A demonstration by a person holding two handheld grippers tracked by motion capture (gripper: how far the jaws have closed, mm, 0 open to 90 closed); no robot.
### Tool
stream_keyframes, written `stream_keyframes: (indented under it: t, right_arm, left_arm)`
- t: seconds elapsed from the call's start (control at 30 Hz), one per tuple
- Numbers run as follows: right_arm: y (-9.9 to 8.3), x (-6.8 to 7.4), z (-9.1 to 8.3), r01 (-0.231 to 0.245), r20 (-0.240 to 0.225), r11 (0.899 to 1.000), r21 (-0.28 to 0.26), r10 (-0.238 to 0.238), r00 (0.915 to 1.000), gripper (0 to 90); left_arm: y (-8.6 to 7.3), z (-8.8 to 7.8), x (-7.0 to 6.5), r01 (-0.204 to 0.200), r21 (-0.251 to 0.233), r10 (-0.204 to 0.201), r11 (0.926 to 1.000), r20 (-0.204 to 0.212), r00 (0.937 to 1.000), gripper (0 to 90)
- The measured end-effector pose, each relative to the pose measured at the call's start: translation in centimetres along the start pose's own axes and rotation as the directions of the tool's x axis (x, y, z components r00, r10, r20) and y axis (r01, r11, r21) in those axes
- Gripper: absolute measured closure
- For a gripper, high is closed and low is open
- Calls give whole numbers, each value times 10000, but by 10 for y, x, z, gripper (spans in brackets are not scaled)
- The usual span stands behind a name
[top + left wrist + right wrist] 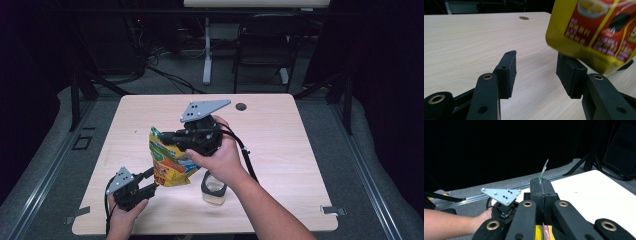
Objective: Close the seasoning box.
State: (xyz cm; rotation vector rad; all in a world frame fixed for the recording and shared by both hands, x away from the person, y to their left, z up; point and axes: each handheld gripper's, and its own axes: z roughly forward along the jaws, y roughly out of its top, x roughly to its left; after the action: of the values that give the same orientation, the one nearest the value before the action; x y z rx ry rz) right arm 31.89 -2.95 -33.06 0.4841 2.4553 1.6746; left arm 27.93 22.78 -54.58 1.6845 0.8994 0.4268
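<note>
Yellow snack pouch (167, 162) print illegible, right claw (541, 185) clamped on its top edge, left claw (536, 72) apart beneath, glass jar (214, 189) on worktop (280, 135).

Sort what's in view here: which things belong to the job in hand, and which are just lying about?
In the job:
- yellow printed foil snack pouch, clamped at its top edge by the right hand-held gripper
- left hand-held gripper, jaws open beside the pouch's bottom
- clear plastic jar with black rim, beside the pouch

Lying about:
- light wooden table
- black folding chair behind the table
</note>
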Motion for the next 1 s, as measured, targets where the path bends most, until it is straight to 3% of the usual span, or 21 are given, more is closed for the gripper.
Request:
stream_keyframes:
  t: [0.03, 0.47, 0.87, 0.9, 1.0]
  right_arm:
    - [0, 0, 0, -1, 17, 10000, 23, 0, 10000, 900]
    - [-6, -7, -2, -359, -173, 9992, -197, 355, 9992, 900]
    - [-13, -13, -7, -587, -343, 9973, -445, 572, 9978, 900]
    - [-15, -14, -7, -652, -406, 9965, -516, 632, 9972, 900]
    - [-19, -17, -8, -916, -613, 9935, -674, 875, 9943, 900]
  left_arm:
    - [1, -1, 0, -136, 10, 136, 9999, -25, 9999, 512]
    - [2, -7, 3, 209, -361, -209, 9991, -7, 9998, 547]
    - [3, -7, 5, 555, -250, -539, 9981, 606, 9967, 606]
    - [2, -7, 5, 613, -295, -598, 9977, 509, 9969, 615]
    - [2, -9, 7, 778, -252, -756, 9966, 792, 9940, 646]
